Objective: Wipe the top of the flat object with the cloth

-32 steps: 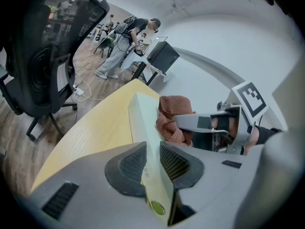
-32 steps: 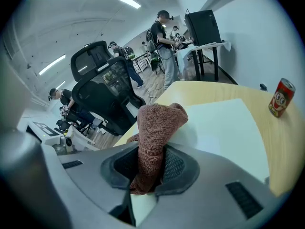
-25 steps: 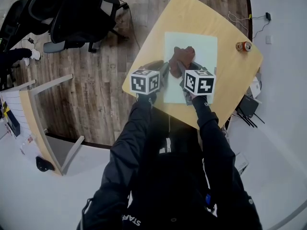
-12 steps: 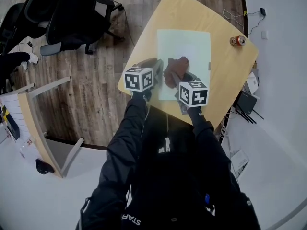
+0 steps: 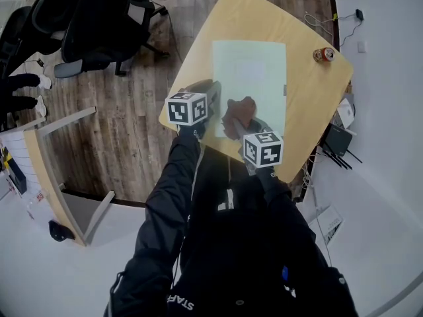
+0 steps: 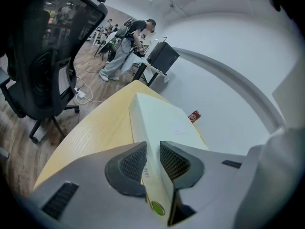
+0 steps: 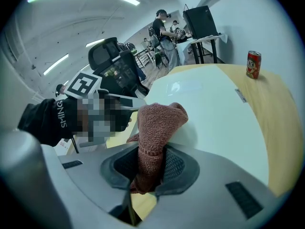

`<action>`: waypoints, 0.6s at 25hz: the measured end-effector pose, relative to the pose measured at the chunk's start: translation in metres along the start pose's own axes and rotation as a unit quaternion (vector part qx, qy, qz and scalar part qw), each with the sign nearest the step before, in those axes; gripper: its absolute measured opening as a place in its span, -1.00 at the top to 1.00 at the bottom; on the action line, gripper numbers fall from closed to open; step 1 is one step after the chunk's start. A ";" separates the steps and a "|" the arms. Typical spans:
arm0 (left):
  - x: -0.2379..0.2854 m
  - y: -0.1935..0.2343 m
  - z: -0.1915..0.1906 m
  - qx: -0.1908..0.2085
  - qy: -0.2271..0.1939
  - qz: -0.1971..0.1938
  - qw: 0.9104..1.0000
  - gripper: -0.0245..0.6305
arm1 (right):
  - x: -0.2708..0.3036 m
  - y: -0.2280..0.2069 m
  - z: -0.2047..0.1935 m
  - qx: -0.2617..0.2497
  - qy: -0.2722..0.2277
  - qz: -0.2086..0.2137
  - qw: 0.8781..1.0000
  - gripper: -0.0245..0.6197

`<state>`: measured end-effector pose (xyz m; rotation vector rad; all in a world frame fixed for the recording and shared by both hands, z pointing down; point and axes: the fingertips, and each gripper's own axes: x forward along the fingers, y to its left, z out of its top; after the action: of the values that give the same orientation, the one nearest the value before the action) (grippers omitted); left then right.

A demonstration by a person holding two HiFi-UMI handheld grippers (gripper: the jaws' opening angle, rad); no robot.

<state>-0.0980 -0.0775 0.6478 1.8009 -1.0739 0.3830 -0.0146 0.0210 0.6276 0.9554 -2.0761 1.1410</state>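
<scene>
Fingers (image 7: 180,168) of my right gripper (image 7: 150,163) pinch a rust-brown knitted cloth (image 7: 159,123) on the pale, smooth flat object (image 7: 214,113). My left gripper (image 6: 153,162) clamps its thin edge.

The flat object (image 5: 250,68) is a pale, thin rectangle lying level on the wooden bench (image 5: 317,101), its near left edge pinched between the left tongs (image 6: 152,149). The cloth (image 5: 238,114), a rust-brown knit, sits bunched on its near end, one fold gripped by the right tongs (image 7: 150,168). A small green spot on the pinched edge may be a sticker.
</scene>
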 end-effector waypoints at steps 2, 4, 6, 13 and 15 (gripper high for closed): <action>0.000 0.000 0.001 -0.001 -0.001 0.000 1.000 0.61 | -0.004 0.003 -0.006 0.003 0.007 0.003 1.000 0.60; 0.000 -0.001 0.001 -0.002 -0.001 -0.001 1.000 0.61 | -0.010 0.005 -0.008 0.002 0.015 0.008 1.000 0.60; 0.001 -0.001 0.001 -0.003 -0.002 -0.002 1.000 0.61 | -0.018 0.009 -0.004 -0.006 0.014 0.016 1.000 0.60; 0.000 -0.001 0.001 -0.006 -0.004 -0.004 1.000 0.61 | -0.025 -0.006 0.065 -0.016 -0.046 0.024 0.999 0.60; 0.001 -0.002 0.001 -0.007 -0.004 -0.003 1.000 0.61 | -0.019 -0.014 0.090 -0.025 -0.058 0.021 0.998 0.60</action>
<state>-0.0966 -0.0786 0.6469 1.7945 -1.0727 0.3641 -0.0050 -0.0570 0.5774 0.9783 -2.2159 1.0724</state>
